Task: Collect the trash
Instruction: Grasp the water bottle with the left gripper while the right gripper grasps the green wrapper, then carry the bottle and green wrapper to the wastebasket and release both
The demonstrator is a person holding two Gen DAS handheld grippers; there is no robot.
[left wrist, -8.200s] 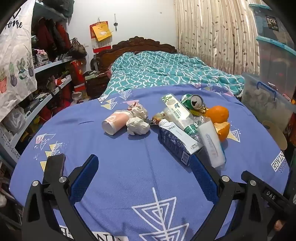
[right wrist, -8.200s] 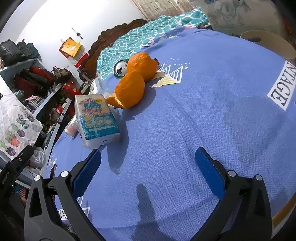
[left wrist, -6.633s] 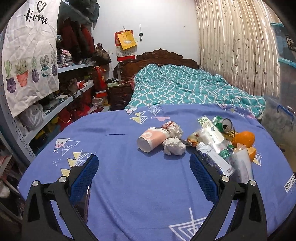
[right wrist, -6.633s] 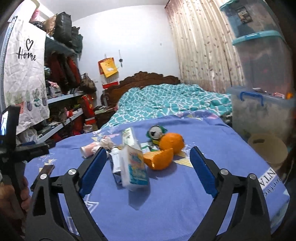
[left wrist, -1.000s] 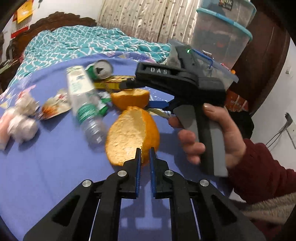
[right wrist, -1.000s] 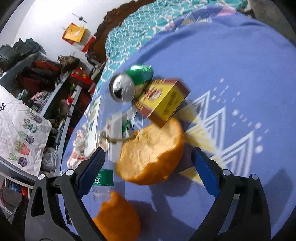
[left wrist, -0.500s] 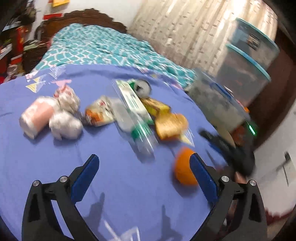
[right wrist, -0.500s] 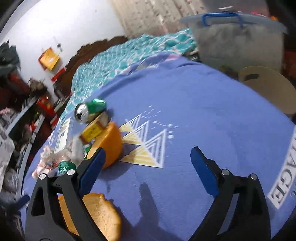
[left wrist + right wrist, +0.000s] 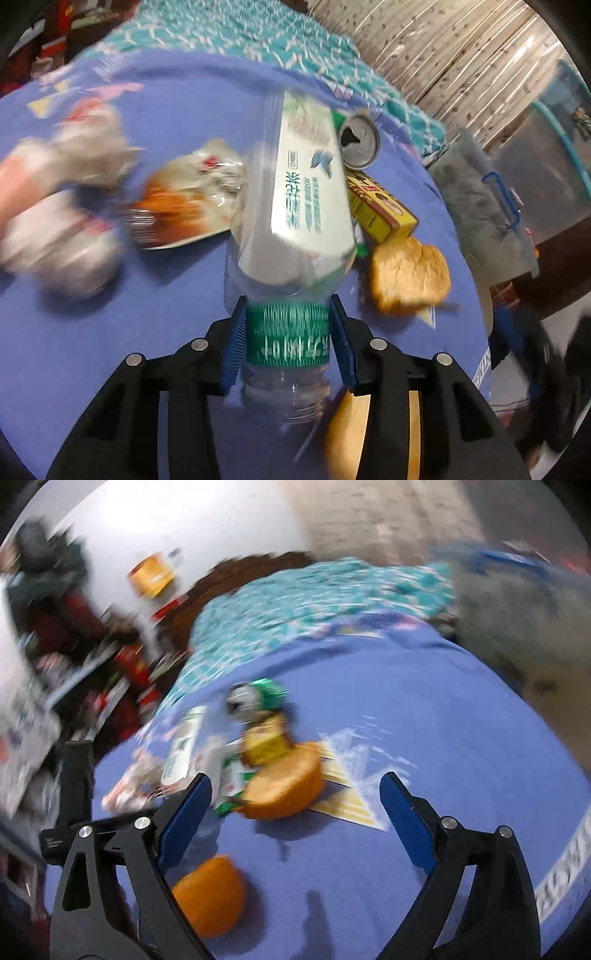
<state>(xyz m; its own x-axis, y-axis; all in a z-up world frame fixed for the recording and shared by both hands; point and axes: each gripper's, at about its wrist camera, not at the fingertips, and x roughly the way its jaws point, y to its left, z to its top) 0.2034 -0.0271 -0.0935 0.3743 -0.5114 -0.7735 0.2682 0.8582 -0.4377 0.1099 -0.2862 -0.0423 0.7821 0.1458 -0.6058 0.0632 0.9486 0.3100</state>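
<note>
In the left wrist view my left gripper (image 9: pixel 288 304) has its jaws closing on a clear plastic bottle (image 9: pixel 288 343), and both blue pads press its green label. A white pack (image 9: pixel 310 206) lies across the bottle's far end. Behind it are a drinks can (image 9: pixel 360 142), a yellow box (image 9: pixel 380 210) and an orange peel (image 9: pixel 410 277). A second peel (image 9: pixel 347 435) lies under the right finger. In the blurred right wrist view my right gripper (image 9: pixel 295 779) hangs above the table, jaws wide and closing slightly, with nothing between them. Beyond it lie a peel (image 9: pixel 284 790) and another peel (image 9: pixel 210 893).
A snack wrapper (image 9: pixel 184 203) and crumpled paper balls (image 9: pixel 59 251) lie left of the bottle on the blue tablecloth (image 9: pixel 443 738). Plastic storage bins (image 9: pixel 517 184) stand past the table's right edge. A bed with a teal quilt (image 9: pixel 295 598) and cluttered shelves (image 9: pixel 55 627) lie behind.
My left gripper let go of the orange peel, opened wide, moved to the bottle and closed on its green label. My right gripper drew back from the peel and rose.
</note>
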